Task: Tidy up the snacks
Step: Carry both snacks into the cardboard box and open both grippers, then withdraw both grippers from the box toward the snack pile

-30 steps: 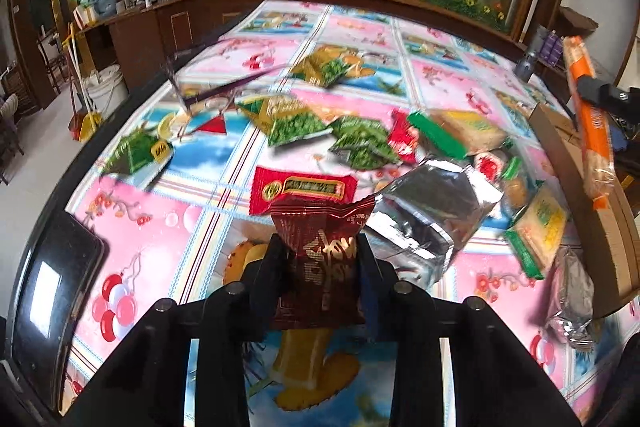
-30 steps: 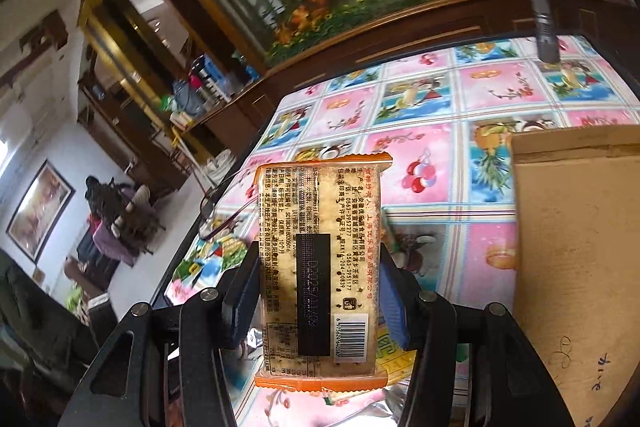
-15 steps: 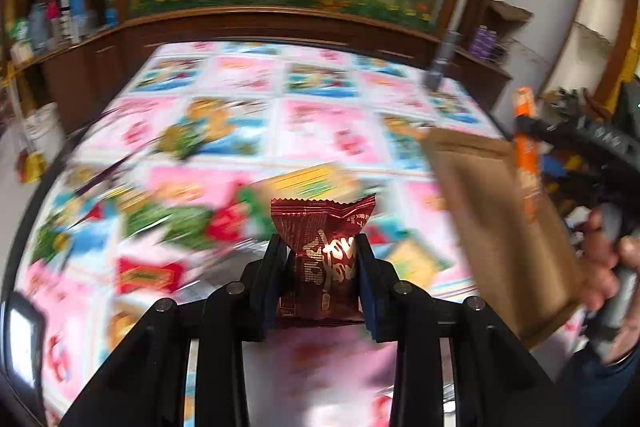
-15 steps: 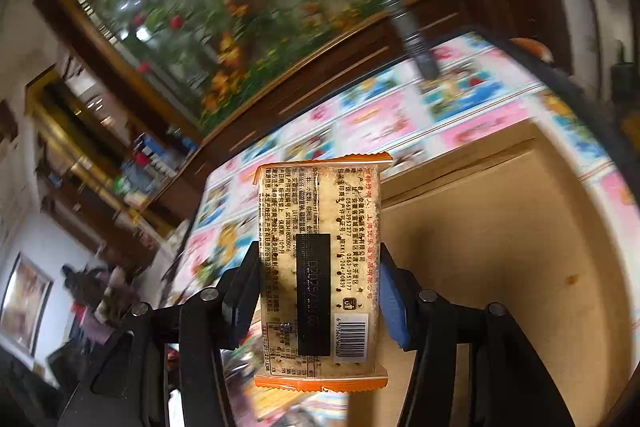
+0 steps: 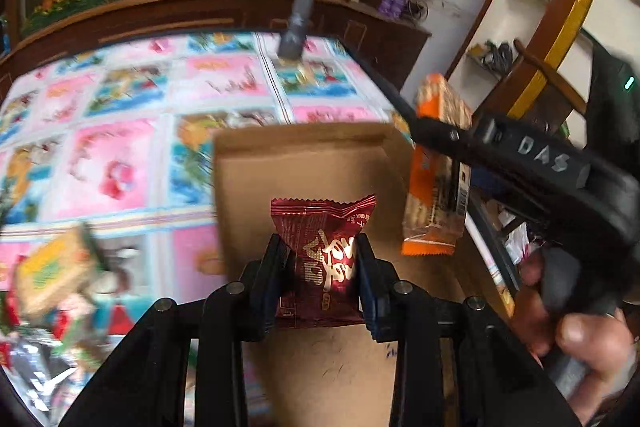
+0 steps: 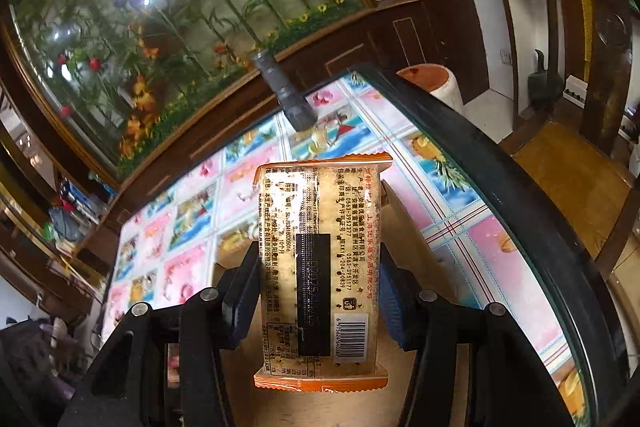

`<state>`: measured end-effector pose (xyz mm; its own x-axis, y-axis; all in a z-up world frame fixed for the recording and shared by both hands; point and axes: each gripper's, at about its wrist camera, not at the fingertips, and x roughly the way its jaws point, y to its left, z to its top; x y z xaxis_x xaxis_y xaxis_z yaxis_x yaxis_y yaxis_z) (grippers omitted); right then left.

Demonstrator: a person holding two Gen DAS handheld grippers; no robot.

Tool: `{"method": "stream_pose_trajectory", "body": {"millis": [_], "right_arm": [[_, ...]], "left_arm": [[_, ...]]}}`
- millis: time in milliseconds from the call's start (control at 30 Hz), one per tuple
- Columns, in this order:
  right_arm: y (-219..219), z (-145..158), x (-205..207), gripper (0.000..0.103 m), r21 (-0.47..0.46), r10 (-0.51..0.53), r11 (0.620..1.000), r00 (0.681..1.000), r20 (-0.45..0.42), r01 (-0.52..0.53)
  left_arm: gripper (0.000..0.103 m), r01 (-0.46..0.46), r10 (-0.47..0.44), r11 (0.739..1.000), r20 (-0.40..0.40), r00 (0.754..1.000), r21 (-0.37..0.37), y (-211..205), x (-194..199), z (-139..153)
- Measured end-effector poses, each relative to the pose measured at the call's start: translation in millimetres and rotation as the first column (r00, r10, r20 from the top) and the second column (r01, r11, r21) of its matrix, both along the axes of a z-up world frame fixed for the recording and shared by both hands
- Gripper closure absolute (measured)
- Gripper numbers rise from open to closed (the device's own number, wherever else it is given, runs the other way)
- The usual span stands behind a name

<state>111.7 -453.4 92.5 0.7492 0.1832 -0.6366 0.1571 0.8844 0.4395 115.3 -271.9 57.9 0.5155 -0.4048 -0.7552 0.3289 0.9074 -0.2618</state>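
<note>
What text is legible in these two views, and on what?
"DAS": on the right gripper body, left wrist view.
"0563-3952277": phone number on the back of the orange cracker pack.
Chinese print, date stamp and barcode digits on that pack: too small to read reliably.
Gold characters on the red snack packet in the left gripper: stylised, unreadable.

I've got a dark red snack packet (image 5: pixel 320 259) with gold lettering upright, crimped edge up, over the open cardboard box (image 5: pixel 304 163). Beside it, above the box's right edge, my orange-ended cracker pack (image 6: pixel 320 267) hangs upright, barcode facing me.
</note>
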Motion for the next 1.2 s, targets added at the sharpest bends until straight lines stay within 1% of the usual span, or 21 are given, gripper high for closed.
{"method": "stream_pose_trajectory", "body": {"millis": [67,133,167,200,233,300,400,467,533,600,767,1000,1200], "right_arm": [[5.8,-5.4,6.6,0.046,-0.036,0.029,0.999,0.999,-0.026,-0.03],[13.0,-11.4,11.8,0.046,-0.087,0.032,0.995,0.998,-0.062,-0.038],[16.8,-15.4,11.7,0.046,-0.105,0.035,0.994,0.996,-0.078,-0.043],[19.2,-19.7,14.2,0.046,-0.12,0.037,0.992,0.995,-0.097,-0.049],[21.7,-23.1,15.9,0.046,-0.128,0.035,0.991,0.993,-0.117,-0.05],[25.5,-28.2,16.9,0.046,-0.136,0.036,0.989,0.99,-0.138,-0.055],[31.6,-34.0,17.6,0.046,-0.15,0.035,0.987,0.987,-0.156,-0.058],[36.2,-39.9,20.7,0.046,-0.175,0.024,0.983,0.984,-0.175,-0.055],[36.9,-45.7,22.2,0.046,-0.164,0.018,0.985,0.981,-0.191,-0.05],[37.0,-49.9,24.7,0.046,-0.138,0.031,0.989,0.979,-0.201,-0.06],[42.4,-54.4,25.8,0.046,-0.15,0.029,0.987,0.975,-0.219,-0.063],[42.1,-58.6,26.3,0.045,-0.114,0.027,0.992,0.973,-0.229,-0.055],[43.0,-50.0,22.1,0.045,-0.118,0.024,0.992,0.98,-0.198,-0.048]], "left_arm": [[0.07,0.007,-0.007,1.0,-0.019,1.0,0.016,-8.4,4.5,-14.4],[0.07,0.008,-0.006,0.999,-0.033,0.999,0.038,-12.4,5.8,-26.9],[0.07,0.016,-0.014,0.999,-0.056,0.998,0.036,-12.7,7.4,-30.4],[0.07,0.014,-0.013,1.0,-0.062,0.998,0.013,-9.8,8.0,-30.0],[0.07,0.004,-0.004,1.0,-0.051,0.999,0.011,-6.8,6.9,-29.2],[0.07,0.005,-0.004,0.999,-0.039,0.999,0.034,-6.7,4.5,-29.2],[0.07,0.011,-0.011,1.0,-0.07,0.997,0.0,-4.3,5.9,-32.7],[0.07,0.007,-0.009,1.0,-0.09,0.996,-0.016,-2.3,8.1,-35.1],[0.07,0.001,-0.003,1.0,-0.087,0.996,-0.025,-1.7,8.8,-34.6],[0.07,0.0,-0.001,1.0,-0.086,0.996,-0.016,-2.2,7.9,-34.5],[0.07,-0.003,0.001,1.0,-0.083,0.997,-0.021,-0.4,8.2,-34.6],[0.07,-0.004,0.003,1.0,-0.082,0.997,-0.018,-0.2,6.6,-33.7],[0.067,-0.003,0.0,0.999,-0.083,0.997,-0.038,2.1,6.9,-33.0]]}}
